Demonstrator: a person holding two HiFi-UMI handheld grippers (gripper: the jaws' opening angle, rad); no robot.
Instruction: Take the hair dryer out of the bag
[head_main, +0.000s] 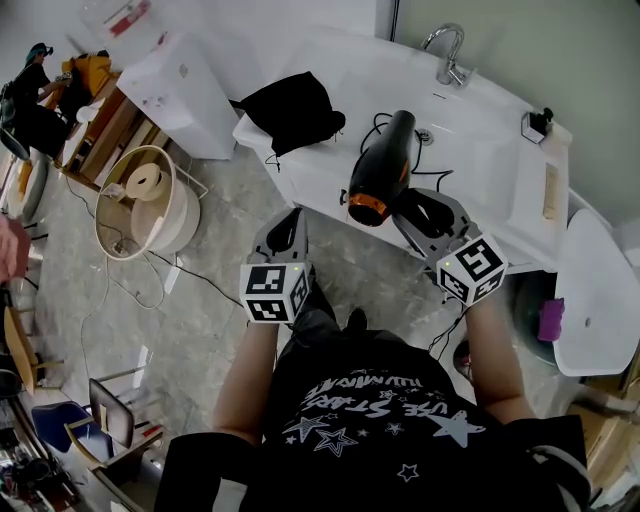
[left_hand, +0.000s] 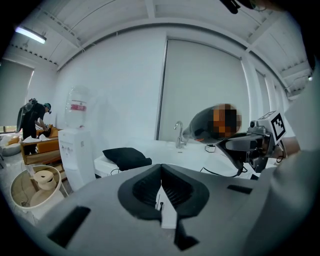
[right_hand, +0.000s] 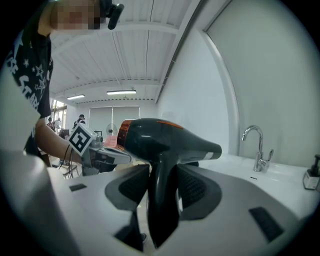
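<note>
The bag lay on the left end of the counter, the faucet at its far right, and a water dispenser stood left of the counter. The hair dryer sat between the jaws of the right gripper above the counter's near edge, right of the bag, with the left gripper nearer and left of it.

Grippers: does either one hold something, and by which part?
The right gripper holds the hair dryer by its handle. The left gripper is shut on nothing.
</note>
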